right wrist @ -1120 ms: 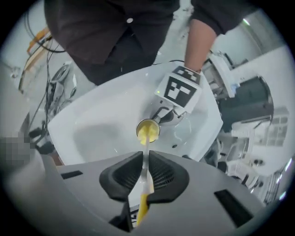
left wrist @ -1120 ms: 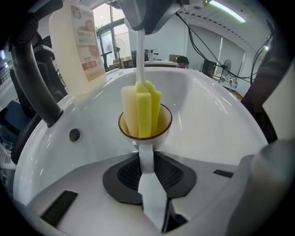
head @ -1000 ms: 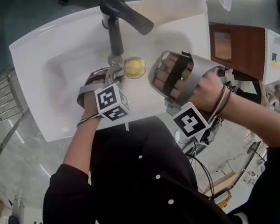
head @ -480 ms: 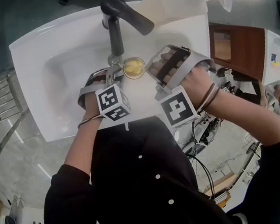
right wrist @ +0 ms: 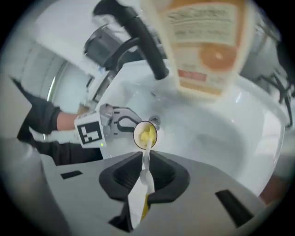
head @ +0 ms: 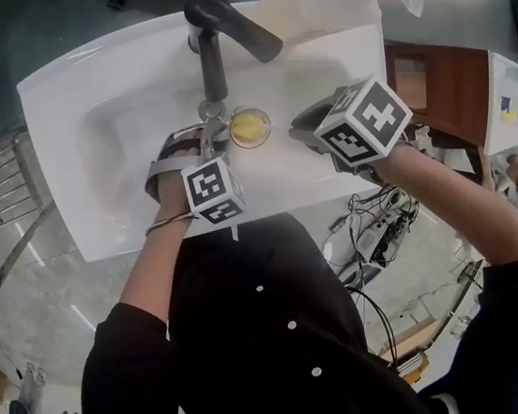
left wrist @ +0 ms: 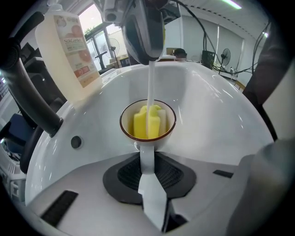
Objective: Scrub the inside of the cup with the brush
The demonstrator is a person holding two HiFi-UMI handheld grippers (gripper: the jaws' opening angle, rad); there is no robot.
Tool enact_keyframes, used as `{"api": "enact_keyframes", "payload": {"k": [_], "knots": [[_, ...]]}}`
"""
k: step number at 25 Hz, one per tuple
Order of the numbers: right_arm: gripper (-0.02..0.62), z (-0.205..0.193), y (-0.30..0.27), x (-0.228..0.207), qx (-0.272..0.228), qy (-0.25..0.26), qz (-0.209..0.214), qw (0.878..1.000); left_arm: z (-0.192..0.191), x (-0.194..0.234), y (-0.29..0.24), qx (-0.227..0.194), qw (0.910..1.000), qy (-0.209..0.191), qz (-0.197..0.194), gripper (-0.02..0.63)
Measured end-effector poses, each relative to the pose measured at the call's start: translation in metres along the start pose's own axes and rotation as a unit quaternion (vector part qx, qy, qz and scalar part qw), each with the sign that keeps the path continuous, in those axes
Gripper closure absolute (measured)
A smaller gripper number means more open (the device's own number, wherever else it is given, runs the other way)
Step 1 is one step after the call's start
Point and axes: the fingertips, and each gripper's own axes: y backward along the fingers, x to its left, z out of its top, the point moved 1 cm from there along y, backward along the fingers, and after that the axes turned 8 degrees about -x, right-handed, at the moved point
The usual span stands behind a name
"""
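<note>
The cup (left wrist: 147,120) is over the white sink (head: 60,133), just below the tap (head: 216,22). The left gripper (left wrist: 147,168) has its jaws closed tight on the cup's little handle, so the cup is held steady with its open top facing that gripper. The right gripper (right wrist: 144,173) has its jaws squeezed shut on the thin white handle of the brush (right wrist: 145,159). The handle runs straight from those jaws into the cup. The brush's yellow sponge (left wrist: 146,122) is already down inside the cup and fills most of it. So the pick-up part is done and the brush is where it has to be. I think the scrubbing is going on right now (the cup's inside looks white, but I can't tell if it is clean yet). What is left, I guess, is to rub the sponge round the walls and bottom, then pull it out. A big soap bottle (left wrist: 69,50) stands at the back of the sink.
</note>
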Motion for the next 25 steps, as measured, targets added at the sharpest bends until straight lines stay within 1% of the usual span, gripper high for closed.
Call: {"api": "enact_keyframes", "payload": {"k": [1, 2, 3, 4, 5, 6, 7, 9, 12, 14, 20, 23, 25], "knots": [[0.538, -0.001, 0.0, 0.0, -0.022, -0.068, 0.008, 0.997, -0.001, 0.0, 0.0, 0.001, 1.0, 0.003, 0.0, 0.52], [0.538, -0.003, 0.0, 0.0, -0.045, -0.14, 0.018, 0.989, -0.001, 0.0, 0.0, 0.003, 1.0, 0.005, 0.0, 0.52], [0.539, -0.004, 0.0, 0.001, -0.067, -0.208, 0.028, 0.975, -0.002, 0.0, 0.0, 0.004, 1.0, 0.006, 0.0, 0.52], [0.54, -0.006, 0.0, 0.002, -0.086, -0.261, 0.035, 0.961, -0.002, 0.0, 0.0, 0.005, 1.0, 0.006, -0.001, 0.52], [0.54, -0.008, 0.0, 0.002, -0.099, -0.29, 0.038, 0.951, -0.002, 0.0, 0.0, 0.005, 1.0, 0.006, -0.001, 0.52], [0.54, -0.009, 0.001, 0.003, -0.106, -0.297, 0.037, 0.948, -0.002, 0.0, 0.0, 0.005, 1.0, 0.005, -0.001, 0.52], [0.54, -0.01, 0.001, 0.003, -0.108, -0.288, 0.033, 0.951, -0.001, 0.001, 0.0, 0.006, 1.0, 0.004, -0.001, 0.52], [0.54, -0.009, 0.002, 0.005, -0.105, -0.254, 0.024, 0.961, -0.002, 0.001, 0.0, 0.006, 1.0, 0.006, -0.002, 0.52], [0.541, -0.006, 0.004, 0.01, -0.092, -0.183, 0.009, 0.979, -0.003, 0.001, 0.0, 0.007, 0.9999, 0.01, -0.005, 0.521], [0.543, -0.005, 0.009, 0.013, -0.085, -0.143, 0.001, 0.986, -0.003, 0.001, 0.0, 0.007, 0.9999, 0.011, -0.007, 0.52], [0.545, -0.007, 0.028, 0.022, -0.084, -0.064, -0.012, 0.994, -0.004, 0.001, -0.001, 0.004, 0.9997, 0.019, -0.015, 0.52], [0.546, -0.005, 0.042, 0.027, -0.09, -0.003, -0.027, 0.996, -0.006, 0.0, -0.002, 0.004, 0.9994, 0.028, -0.019, 0.52], [0.548, -0.001, 0.051, 0.03, -0.095, 0.045, -0.036, 0.994, -0.007, 0.001, -0.002, 0.003, 0.9993, 0.031, -0.021, 0.52]]}}
